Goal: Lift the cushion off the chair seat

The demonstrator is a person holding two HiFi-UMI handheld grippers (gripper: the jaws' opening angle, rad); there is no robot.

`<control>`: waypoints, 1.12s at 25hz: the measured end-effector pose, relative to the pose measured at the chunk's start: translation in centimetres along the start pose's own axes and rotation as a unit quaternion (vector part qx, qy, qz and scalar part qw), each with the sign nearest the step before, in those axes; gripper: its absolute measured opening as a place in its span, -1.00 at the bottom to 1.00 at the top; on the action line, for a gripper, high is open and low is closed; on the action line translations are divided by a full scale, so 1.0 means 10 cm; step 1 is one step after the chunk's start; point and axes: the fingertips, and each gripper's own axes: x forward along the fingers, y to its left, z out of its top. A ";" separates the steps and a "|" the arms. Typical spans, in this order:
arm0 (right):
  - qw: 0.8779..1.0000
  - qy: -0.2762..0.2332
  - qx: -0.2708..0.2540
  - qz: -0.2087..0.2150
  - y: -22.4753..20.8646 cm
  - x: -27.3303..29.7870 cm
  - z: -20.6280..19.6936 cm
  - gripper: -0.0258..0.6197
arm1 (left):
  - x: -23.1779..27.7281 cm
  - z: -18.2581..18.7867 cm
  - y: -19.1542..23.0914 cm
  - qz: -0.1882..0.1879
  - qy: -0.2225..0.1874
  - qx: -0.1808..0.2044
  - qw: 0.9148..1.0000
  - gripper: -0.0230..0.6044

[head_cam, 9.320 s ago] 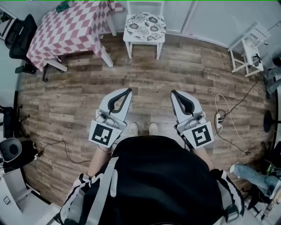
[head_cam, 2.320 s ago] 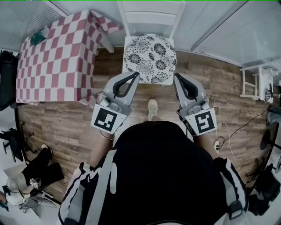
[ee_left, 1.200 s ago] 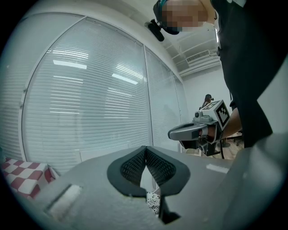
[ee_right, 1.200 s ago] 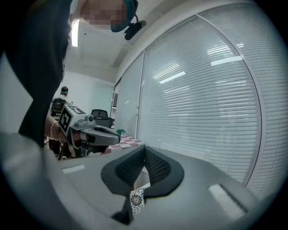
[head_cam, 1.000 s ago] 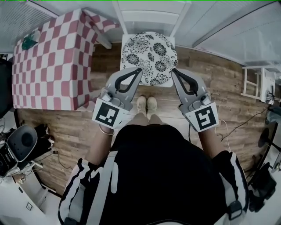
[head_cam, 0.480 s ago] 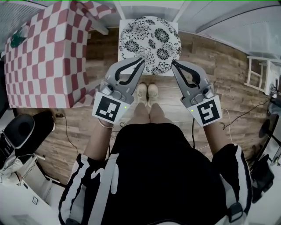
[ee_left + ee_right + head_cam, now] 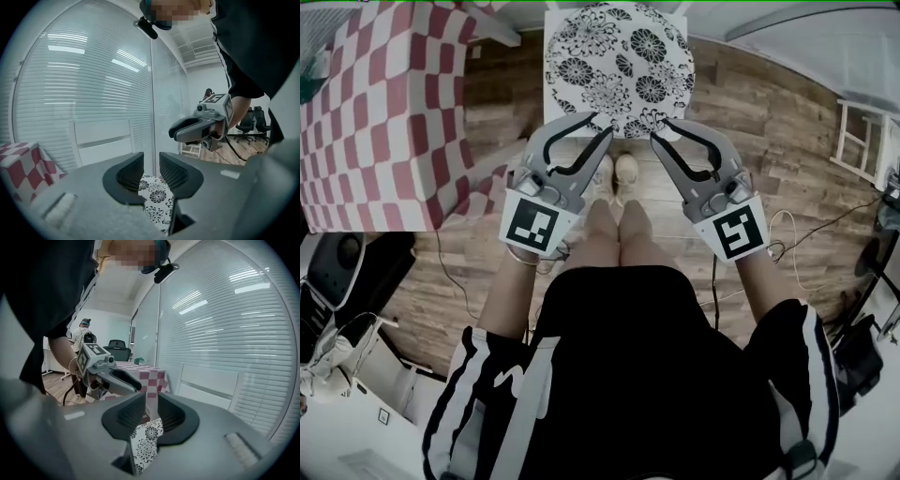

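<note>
**Two claws at the cushion's front edge**

The cushion (image 7: 619, 66) lies flat on the chair (image 7: 550, 19) seat. The left gripper (image 7: 589, 125) is by the seat's front-left corner, and the right gripper (image 7: 671, 127) is by the front-right. Their jaws have just been opening and stand a little apart, with nothing pinched (the cushion is just past the tips). I think each should slide onto the rim, pinch, then lift together.

top (image 7: 619, 375): black, short sleeves
sleeves (image 7: 483, 380): black, white stripes along shoulder and arm
shoes (image 7: 615, 169): light-coloured pair
left gripper (image 7: 591, 125): grey shell, black jaw inserts, ribbed pads
right gripper (image 7: 661, 129): same build
marker cubes (image 7: 532, 225): white faces, black square codes, one per gripper
</note>
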 end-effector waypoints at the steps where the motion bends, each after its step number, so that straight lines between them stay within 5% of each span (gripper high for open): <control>1: 1.000 0.008 -0.004 0.007 0.03 0.02 -0.08 -0.70 | 0.01 -0.07 0.00 0.001 0.005 0.001 1.000 -0.60; 15: 0.993 0.096 -0.029 0.062 0.33 0.30 -1.16 -0.51 | 0.14 -1.05 -0.15 -0.047 0.054 0.037 0.997 -0.36; 28: 0.983 0.160 -0.045 0.081 0.54 0.48 -2.09 -0.41 | 0.33 -1.99 -0.48 -0.126 0.126 0.069 0.981 -0.29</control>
